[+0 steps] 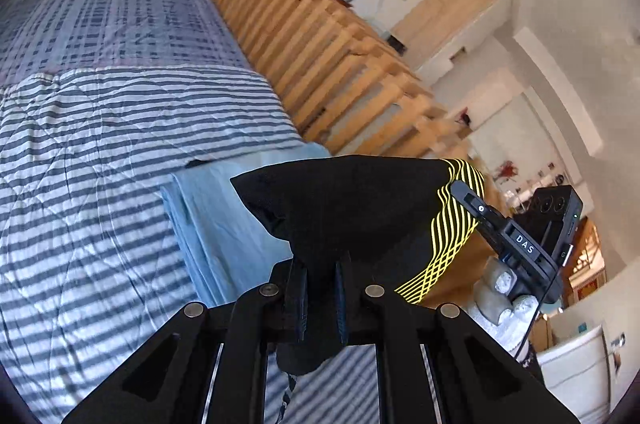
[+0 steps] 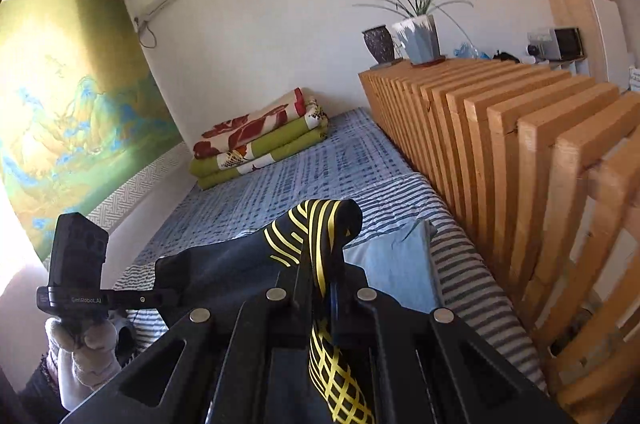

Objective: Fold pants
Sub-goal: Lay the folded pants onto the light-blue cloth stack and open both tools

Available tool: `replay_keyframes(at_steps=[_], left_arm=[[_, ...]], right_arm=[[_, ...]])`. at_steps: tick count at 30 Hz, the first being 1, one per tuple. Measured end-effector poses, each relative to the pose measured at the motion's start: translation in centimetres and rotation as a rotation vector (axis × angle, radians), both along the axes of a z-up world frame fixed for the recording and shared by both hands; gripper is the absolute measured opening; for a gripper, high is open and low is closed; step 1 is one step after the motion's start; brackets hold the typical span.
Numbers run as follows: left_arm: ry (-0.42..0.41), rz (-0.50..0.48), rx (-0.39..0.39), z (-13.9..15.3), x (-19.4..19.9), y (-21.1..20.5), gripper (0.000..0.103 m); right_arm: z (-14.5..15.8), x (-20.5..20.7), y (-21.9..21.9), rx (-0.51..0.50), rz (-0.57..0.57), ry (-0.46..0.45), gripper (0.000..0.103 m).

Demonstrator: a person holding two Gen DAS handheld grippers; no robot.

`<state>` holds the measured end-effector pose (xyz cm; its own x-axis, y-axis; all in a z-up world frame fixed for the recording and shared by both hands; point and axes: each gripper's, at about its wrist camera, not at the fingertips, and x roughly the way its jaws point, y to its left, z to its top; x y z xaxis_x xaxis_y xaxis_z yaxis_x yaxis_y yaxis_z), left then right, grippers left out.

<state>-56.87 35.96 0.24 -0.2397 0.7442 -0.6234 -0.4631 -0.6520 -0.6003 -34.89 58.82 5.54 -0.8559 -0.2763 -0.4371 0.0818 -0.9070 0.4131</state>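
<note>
Black pants (image 1: 352, 208) with a yellow wavy-line band (image 1: 452, 236) hang in the air above the bed, stretched between both grippers. My left gripper (image 1: 320, 300) is shut on a black edge of the pants. My right gripper (image 2: 322, 288) is shut on the yellow-striped part (image 2: 320, 224), which folds over its fingers and hangs down below. In the left wrist view the right gripper (image 1: 520, 244) shows at the far end of the cloth, held by a gloved hand (image 1: 500, 296). The left gripper (image 2: 80, 288) shows at the left of the right wrist view.
A striped quilt (image 1: 100, 164) covers the near part of the bed, with a folded light blue cloth (image 1: 216, 224) on it under the pants. Folded blankets (image 2: 260, 140) lie at the bed's far end. A wooden slatted partition (image 2: 520, 164) with potted plants (image 2: 420, 28) runs along the bed's right side.
</note>
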Motion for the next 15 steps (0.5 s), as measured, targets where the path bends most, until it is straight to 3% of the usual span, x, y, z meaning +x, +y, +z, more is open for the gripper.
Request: replay_keyframes(at_steps=[2,5,10,12,13,15], left_arm=[[-0.046,0.033,-0.028,-2.8,-5.1,1.2,0.011],[-0.081,0.062,-0.076,-6.3,-10.5,2.7,0.011],[-0.134,0.097,-0.102,-11.4,-14.7,3.4,0.013],[-0.167,0.117,-0.114,-12.9,-15.2,3.4,0.024],[-0.195,0.123,-0.117,-13.5,-15.5,3.3,0.036],[-0.200,0.133,-0.105,-13.7,-15.2,2.5,0.039]], right_arm=[[-2.3,-6.2,1.2,-0.034,0.007,-0.071,0.005],[-6.2,-13.8,1.4,0.021,-0.016,-0.162,0.005],[-11.6,-20.8,1.4,0.073,-0.033,-0.273,0.006],[-13.2,-22.1,1.6,0.084,-0.040,-0.313,0.010],[-13.9,-22.7,1.8,0.098,-0.045,-0.348,0.013],[-14.5,-23.3,2.6,0.093,-0.055,-0.394,0.017]])
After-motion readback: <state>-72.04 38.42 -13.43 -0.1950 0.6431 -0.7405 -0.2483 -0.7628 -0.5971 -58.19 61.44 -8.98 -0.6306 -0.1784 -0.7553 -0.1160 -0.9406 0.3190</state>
